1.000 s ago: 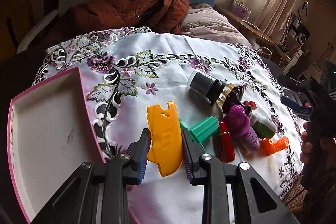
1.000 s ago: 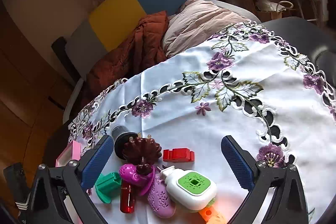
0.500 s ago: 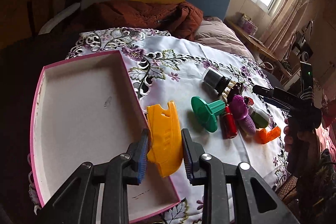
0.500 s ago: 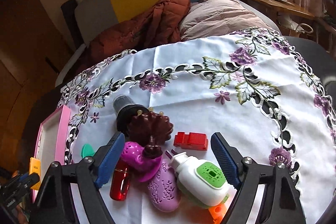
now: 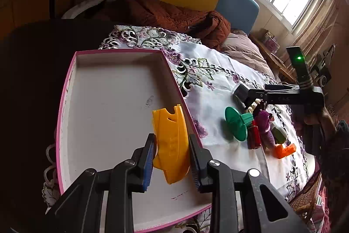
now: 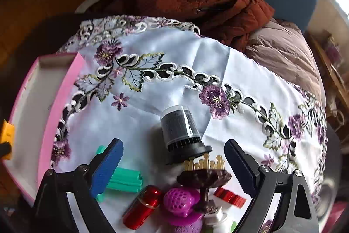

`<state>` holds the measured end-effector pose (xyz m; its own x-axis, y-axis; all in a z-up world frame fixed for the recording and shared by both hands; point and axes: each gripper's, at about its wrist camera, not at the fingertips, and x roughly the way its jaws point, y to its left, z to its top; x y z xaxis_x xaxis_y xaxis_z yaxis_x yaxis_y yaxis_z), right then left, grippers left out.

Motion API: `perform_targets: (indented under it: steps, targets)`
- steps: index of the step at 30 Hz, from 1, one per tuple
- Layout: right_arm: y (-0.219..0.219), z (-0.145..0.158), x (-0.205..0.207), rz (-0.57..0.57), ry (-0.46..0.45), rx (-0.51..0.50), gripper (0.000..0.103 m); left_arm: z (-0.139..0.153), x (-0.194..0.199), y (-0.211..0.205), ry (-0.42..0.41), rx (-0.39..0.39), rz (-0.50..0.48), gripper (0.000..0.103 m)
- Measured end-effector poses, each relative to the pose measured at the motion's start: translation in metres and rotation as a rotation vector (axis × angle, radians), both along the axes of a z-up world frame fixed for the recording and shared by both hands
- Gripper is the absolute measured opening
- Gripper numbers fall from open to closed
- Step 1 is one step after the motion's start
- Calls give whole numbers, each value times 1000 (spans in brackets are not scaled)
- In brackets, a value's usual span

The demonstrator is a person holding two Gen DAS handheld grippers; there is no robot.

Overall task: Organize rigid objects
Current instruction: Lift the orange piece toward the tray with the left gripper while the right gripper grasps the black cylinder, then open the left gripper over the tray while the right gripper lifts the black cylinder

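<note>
Your white round tablecloth with purple embroidered flowers (image 6: 174, 58) covers the table, and on its left side sits the shallow rectangular tray with a pink rim and white floor (image 5: 104, 102). Your left gripper (image 5: 172, 158) is above the near right part of that tray, its fingers closed partway onto the flat yellow plastic piece with a notched far end (image 5: 171, 139), which you hold over the tray's right rim. Whether the piece touches the tray floor cannot be told.

Your right gripper (image 6: 174, 165) hangs over the cluster of small objects on the right side of the cloth, its fingers spread wide and gripping nothing. Between them lies the black cylindrical filter in a clear cap (image 6: 181, 130), tipped on its side, with the dark brown scalp brush with tan bristles (image 6: 204, 176) just near of it. To the left lies the green plastic spool with a round flange (image 5: 237, 123); beside it lie the glossy red capsule-shaped tube (image 6: 142, 204) and the small purple dimpled silicone piece (image 6: 181, 201).
</note>
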<state>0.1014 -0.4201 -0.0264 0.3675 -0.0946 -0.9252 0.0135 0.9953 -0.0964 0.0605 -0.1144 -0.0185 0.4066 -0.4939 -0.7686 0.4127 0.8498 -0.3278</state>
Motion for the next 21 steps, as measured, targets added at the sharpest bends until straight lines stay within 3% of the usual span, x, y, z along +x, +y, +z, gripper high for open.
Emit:
perform_targets:
  steps: [3, 4, 5, 6, 11, 16, 21]
  targets:
    - [1, -25, 22, 25, 97, -63, 90, 1, 4, 7, 6, -6, 19, 29]
    - [-1, -35, 27, 19, 129, -71, 78, 1, 5, 9, 5, -6, 24, 29]
    - [-4, -45, 32, -2, 160, -84, 50, 1, 6, 12, 3, -4, 30, 29]
    - [-6, -52, 34, -27, 175, -104, 45, 1, 7, 14, 1, -2, 36, 29]
    - [-13, -50, 31, -73, 121, -60, 44, -2, 29, 28, -4, 22, 61, 29]
    - [-33, -54, 28, -151, 107, 91, 44, -1, 71, 41, -21, 56, 79, 29]
    - [-35, -53, 30, -125, 101, 68, 44, -8, 114, 37, -24, 117, 77, 29]
